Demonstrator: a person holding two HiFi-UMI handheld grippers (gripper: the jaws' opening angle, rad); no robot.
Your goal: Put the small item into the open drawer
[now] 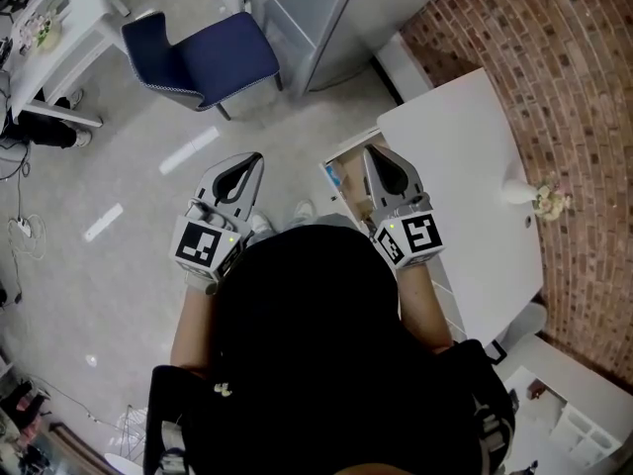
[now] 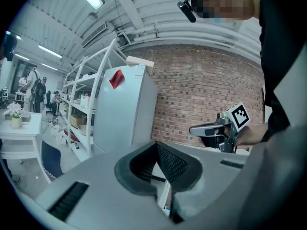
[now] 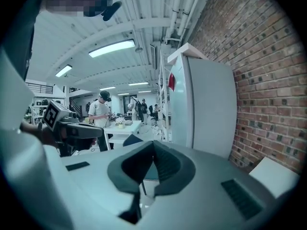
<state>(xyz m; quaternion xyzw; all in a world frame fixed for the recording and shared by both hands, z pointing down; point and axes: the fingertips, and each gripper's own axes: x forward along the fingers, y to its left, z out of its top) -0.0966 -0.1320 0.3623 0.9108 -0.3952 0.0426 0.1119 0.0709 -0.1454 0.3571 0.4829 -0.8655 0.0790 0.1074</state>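
Over the work area, my left gripper (image 1: 256, 157) and right gripper (image 1: 369, 151) both have jaws closed together on nothing. The open drawer (image 1: 330, 170) juts from the table's (image 1: 465, 166) left edge, just under the right gripper; I cannot pick out the small item. Bare floor (image 1: 148, 166) spreads left, with a chair (image 1: 203, 57) far left and a brick wall (image 1: 554, 67) on the right.

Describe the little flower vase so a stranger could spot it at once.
Start at the brick wall on the right of the head view; the white table stands against it. At the table's edge nearest the bricks sits a small white vase holding pale flowers. It is the only thing visible on that otherwise bare tabletop.
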